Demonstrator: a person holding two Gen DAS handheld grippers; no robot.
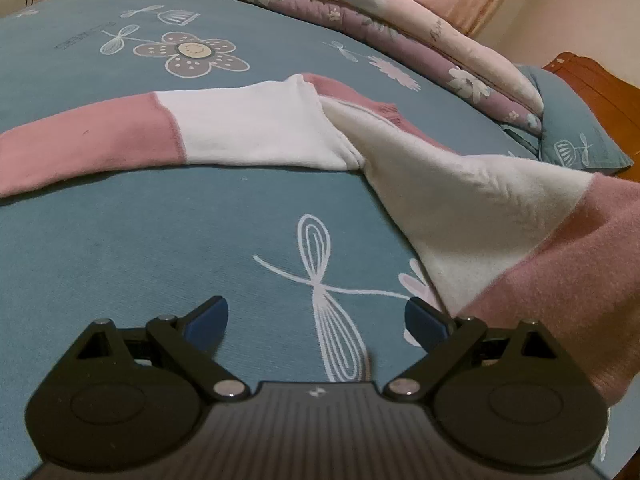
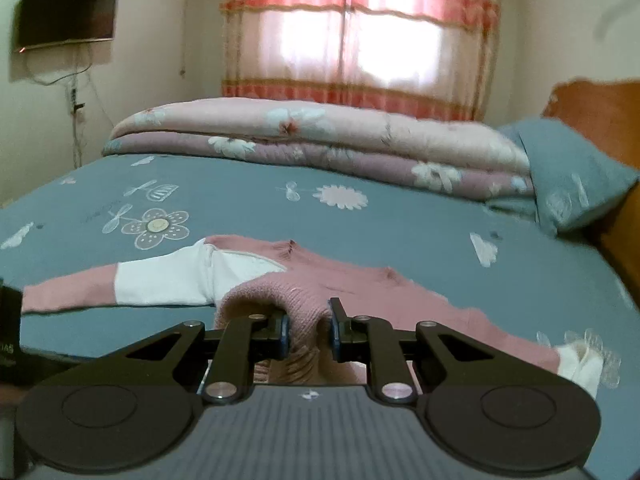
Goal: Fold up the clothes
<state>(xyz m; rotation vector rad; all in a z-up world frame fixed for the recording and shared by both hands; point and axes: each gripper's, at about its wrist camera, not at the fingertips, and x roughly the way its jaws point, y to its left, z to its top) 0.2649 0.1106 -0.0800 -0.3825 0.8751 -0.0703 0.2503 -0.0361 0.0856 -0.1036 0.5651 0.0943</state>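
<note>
A pink and white sweater (image 1: pixel 472 208) lies on the blue flowered bedsheet (image 1: pixel 160 240). One sleeve (image 1: pixel 240 128) stretches flat to the left, white near the shoulder and pink toward the cuff. In the left wrist view the body rises at the right, lifted off the sheet. My left gripper (image 1: pixel 316 320) is open over bare sheet, just left of that raised cloth, with nothing between its fingers. In the right wrist view my right gripper (image 2: pixel 309 330) is shut on a bunched fold of the sweater's (image 2: pixel 360 284) pink ribbed edge, held above the bed. The other sleeve end (image 2: pixel 580 364) lies at the right.
A folded pink and purple floral quilt (image 2: pixel 320 136) lies along the far side of the bed. A blue pillow (image 2: pixel 568 176) rests against the wooden headboard (image 2: pixel 600 108) at the right. Behind are a striped curtain (image 2: pixel 360 40) and a wall-mounted screen (image 2: pixel 68 12).
</note>
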